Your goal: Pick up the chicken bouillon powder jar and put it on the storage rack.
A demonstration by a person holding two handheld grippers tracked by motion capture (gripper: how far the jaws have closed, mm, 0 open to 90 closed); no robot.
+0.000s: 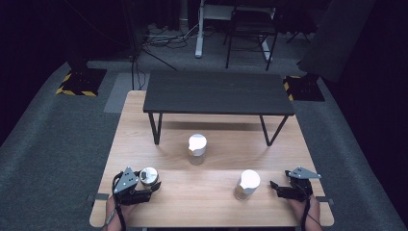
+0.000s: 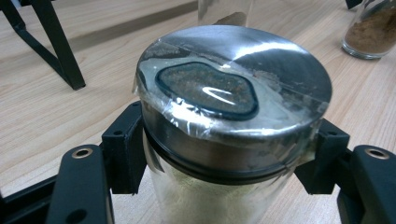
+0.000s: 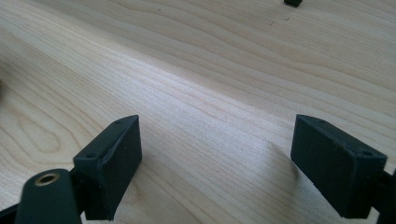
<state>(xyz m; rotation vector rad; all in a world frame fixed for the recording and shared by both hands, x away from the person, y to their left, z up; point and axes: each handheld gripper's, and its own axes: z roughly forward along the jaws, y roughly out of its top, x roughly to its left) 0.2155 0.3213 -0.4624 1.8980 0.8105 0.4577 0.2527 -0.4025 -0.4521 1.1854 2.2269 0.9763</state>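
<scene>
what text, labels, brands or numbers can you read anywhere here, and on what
None: no readable text.
The jar clamped in the left gripper has a plain steel lid under clear film, no label.
The two other jars bear no print.
The yellow-black stripes on the floor bases are markings, not words.

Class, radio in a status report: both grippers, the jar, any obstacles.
Left hand-held gripper shut on jar, upright on table. Right hand-held gripper open, empty. Nothing in the way.

Probably a lab: dark curtains, hazard-taped stand bases [image 1: 81, 81], floor cables [image 1: 163, 38].
</scene>
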